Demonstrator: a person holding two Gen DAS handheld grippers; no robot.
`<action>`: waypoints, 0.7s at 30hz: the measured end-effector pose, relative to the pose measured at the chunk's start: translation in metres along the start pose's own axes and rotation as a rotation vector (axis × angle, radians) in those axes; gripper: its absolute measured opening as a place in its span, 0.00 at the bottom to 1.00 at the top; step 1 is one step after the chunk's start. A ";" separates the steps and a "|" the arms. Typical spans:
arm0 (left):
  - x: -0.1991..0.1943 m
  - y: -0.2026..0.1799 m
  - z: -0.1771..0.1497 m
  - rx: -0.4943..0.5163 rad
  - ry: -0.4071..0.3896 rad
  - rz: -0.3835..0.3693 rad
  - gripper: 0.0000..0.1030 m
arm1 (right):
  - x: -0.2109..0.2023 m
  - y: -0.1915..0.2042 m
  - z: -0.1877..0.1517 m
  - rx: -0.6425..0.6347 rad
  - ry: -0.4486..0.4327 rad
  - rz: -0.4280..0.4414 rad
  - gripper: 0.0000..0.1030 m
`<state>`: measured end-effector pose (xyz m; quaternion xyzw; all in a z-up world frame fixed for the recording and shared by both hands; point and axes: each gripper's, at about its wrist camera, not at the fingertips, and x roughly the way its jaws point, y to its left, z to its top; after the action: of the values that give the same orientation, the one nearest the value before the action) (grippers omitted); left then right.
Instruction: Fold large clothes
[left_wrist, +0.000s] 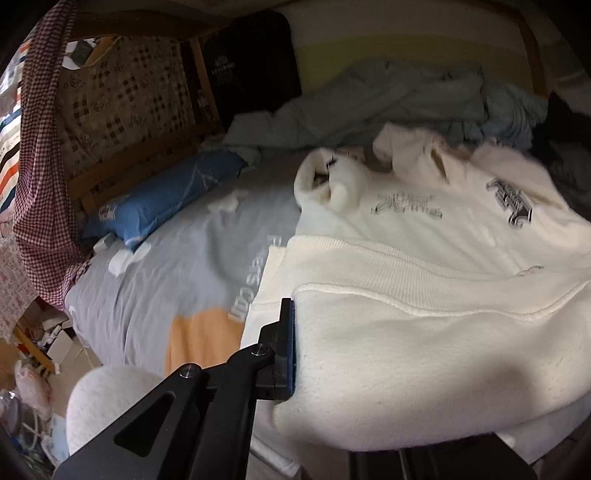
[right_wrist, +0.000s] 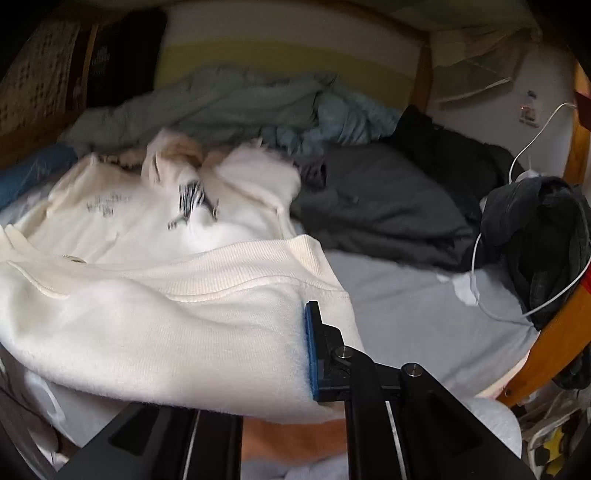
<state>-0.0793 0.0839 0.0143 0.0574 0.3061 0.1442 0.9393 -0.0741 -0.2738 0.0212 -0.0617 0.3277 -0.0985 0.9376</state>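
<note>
A cream sweatshirt (left_wrist: 424, 229) with dark printed lettering lies on the bed, its hood end toward the far side. Its ribbed hem is raised off the sheet toward me. In the left wrist view my left gripper (left_wrist: 299, 350) is shut on the hem's left corner; one blue-padded finger (left_wrist: 286, 343) shows and the other is hidden under the cloth. In the right wrist view the same sweatshirt (right_wrist: 147, 229) fills the left half, and my right gripper (right_wrist: 306, 350) is shut on the hem's right corner, with one finger (right_wrist: 317, 354) showing.
The bed has a grey sheet (left_wrist: 166, 280), a blue pillow (left_wrist: 155, 206) at the left and a teal blanket (left_wrist: 369, 99) bunched at the back. Dark grey clothes (right_wrist: 380, 206) and a white cable (right_wrist: 480, 288) lie to the right by the wooden bed frame (right_wrist: 554, 339). A checked cloth (left_wrist: 40, 147) hangs at the left.
</note>
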 end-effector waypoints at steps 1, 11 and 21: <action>0.004 -0.002 -0.002 0.001 0.004 0.002 0.10 | 0.006 -0.001 -0.001 0.005 0.016 0.008 0.11; 0.029 0.008 0.027 -0.059 0.072 -0.062 0.33 | 0.032 0.001 0.040 -0.051 0.007 0.006 0.39; 0.113 0.002 0.100 -0.018 0.196 -0.169 0.13 | 0.130 -0.004 0.116 -0.001 0.129 0.135 0.34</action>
<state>0.0662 0.1185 0.0319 0.0085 0.3988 0.0723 0.9141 0.0972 -0.3010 0.0339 -0.0335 0.3908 -0.0385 0.9191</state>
